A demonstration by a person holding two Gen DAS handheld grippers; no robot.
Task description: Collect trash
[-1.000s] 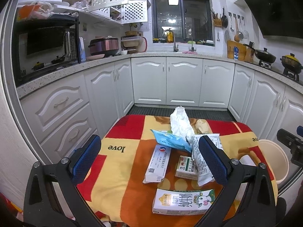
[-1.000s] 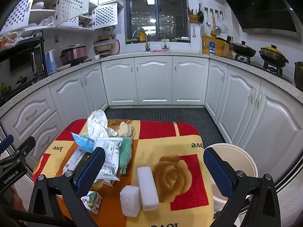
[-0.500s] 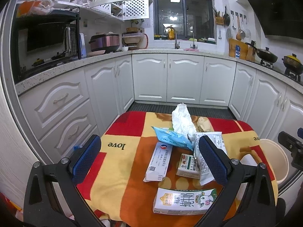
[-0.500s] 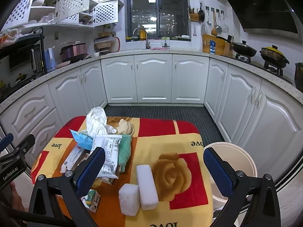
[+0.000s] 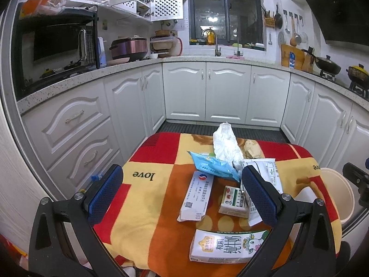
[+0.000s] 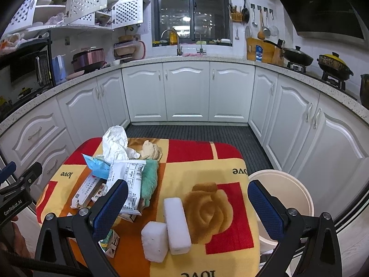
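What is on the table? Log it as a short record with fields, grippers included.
surface: table with a red, yellow and orange cloth
trash pile: tissue, blue wrapper, white packet, medicine boxes, milk carton
other items: green cloth, two white foam blocks
bin: cream bucket, right of the table
left hand-held gripper: open, empty
right hand-held gripper: open, empty

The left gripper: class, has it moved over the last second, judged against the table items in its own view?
Yes. The left gripper has tilted slightly down: the milk carton sits higher in view.
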